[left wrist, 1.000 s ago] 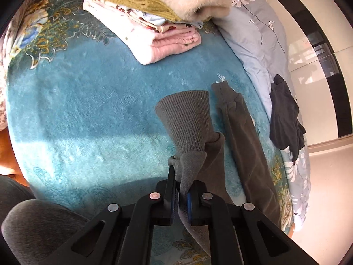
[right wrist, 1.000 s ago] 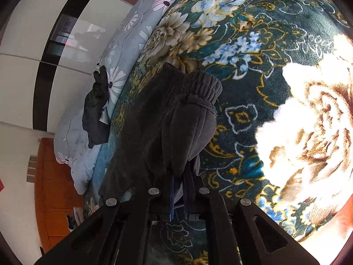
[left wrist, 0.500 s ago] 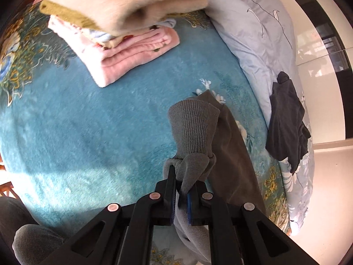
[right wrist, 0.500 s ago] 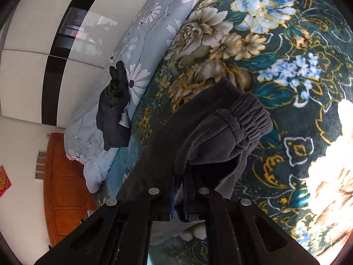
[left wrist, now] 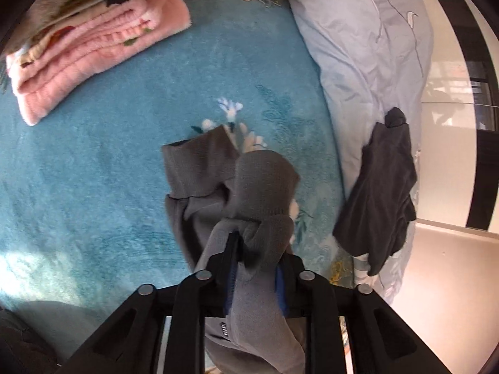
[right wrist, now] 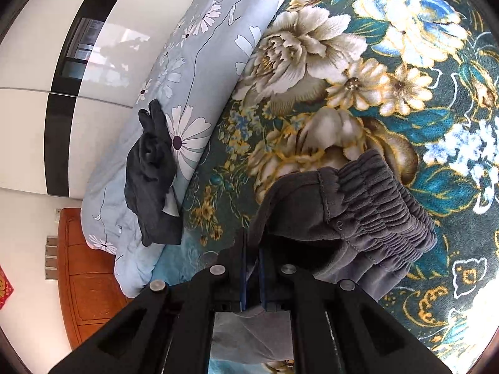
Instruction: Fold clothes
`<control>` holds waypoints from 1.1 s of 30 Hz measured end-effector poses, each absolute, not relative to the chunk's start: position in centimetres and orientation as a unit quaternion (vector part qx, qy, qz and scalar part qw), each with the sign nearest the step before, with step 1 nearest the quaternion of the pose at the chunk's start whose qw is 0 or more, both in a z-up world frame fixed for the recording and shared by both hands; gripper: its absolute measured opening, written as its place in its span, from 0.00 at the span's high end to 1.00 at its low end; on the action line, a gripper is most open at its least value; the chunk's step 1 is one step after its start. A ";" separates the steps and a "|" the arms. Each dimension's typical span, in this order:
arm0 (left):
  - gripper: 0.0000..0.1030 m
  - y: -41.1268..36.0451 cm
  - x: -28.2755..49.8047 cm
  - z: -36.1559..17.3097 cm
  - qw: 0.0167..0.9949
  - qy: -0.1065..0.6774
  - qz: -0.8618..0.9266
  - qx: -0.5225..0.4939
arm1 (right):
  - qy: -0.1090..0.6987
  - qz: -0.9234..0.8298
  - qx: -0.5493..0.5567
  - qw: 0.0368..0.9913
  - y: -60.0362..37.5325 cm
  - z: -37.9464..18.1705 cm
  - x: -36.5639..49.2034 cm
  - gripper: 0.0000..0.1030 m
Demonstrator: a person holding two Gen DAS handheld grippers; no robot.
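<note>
Teal plush floral blanket (left wrist: 93, 171) over the bed; glossy white wardrobe doors (right wrist: 28, 62) at 10 o'clock. One pale blue flowered duvet (left wrist: 358, 46), one dark cloth (left wrist: 383, 193) on it, one folded pink stack (left wrist: 93, 53). Grey knit trousers (left wrist: 259, 187) at centre — left gripper (left wrist: 254, 258) opening, cuff between; right gripper (right wrist: 252, 249) clenched on waistband.

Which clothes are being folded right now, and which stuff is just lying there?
Being folded:
- grey trousers, cloth between the opening left gripper, waistband end held in the shut right gripper

Just lying about:
- pink folded clothes
- dark garment on the pale blue quilt
- blue blanket
</note>
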State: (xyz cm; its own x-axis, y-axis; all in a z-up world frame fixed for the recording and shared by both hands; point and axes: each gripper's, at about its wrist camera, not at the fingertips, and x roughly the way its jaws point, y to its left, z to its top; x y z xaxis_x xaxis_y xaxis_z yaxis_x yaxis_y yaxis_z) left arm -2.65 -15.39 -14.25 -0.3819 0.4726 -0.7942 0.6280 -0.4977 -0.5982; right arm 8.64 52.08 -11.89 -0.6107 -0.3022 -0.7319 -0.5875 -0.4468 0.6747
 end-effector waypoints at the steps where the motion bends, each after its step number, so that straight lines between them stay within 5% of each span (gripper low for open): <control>1: 0.63 -15.3 -2.7 -13.5 0.061 0.484 -0.684 0.543 | 0.514 0.733 -0.433 0.102 52.1 -12.0 8.3 0.94; 6: 0.76 -15.2 -2.4 -12.1 0.088 0.382 -0.735 0.554 | 0.495 0.741 -0.442 0.102 51.4 -11.9 7.6 0.93; 9: 0.75 -16.4 -1.3 -13.5 0.075 0.415 -0.724 0.546 | 0.489 0.744 -0.445 0.100 51.2 -12.0 7.9 0.93; 18: 0.62 -12.4 -1.9 -17.4 0.026 0.395 -0.708 0.585 | 0.504 0.734 -0.442 0.110 51.9 -13.4 9.5 0.92; 22: 0.61 -7.7 -3.6 -16.5 -0.029 0.337 -0.728 0.597 | 0.502 0.733 -0.447 0.110 52.0 -13.6 9.7 0.91; 25: 0.51 -6.1 -4.2 -15.1 -0.075 0.325 -0.744 0.579 | 0.496 0.733 -0.452 0.111 52.0 -13.6 9.8 0.91; 33: 0.48 -12.6 -0.9 -17.9 -0.002 0.409 -0.736 0.539 | 0.489 0.731 -0.461 0.115 52.0 -14.2 10.3 0.90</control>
State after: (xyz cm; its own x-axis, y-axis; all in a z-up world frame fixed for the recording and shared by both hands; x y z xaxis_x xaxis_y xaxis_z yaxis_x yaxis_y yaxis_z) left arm -0.92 -12.56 -17.90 -0.4179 0.4451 -0.7920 0.4385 -0.6647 -0.6049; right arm 10.27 52.04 -14.17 -0.5482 -0.2822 -0.7873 -0.6196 -0.4952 0.6090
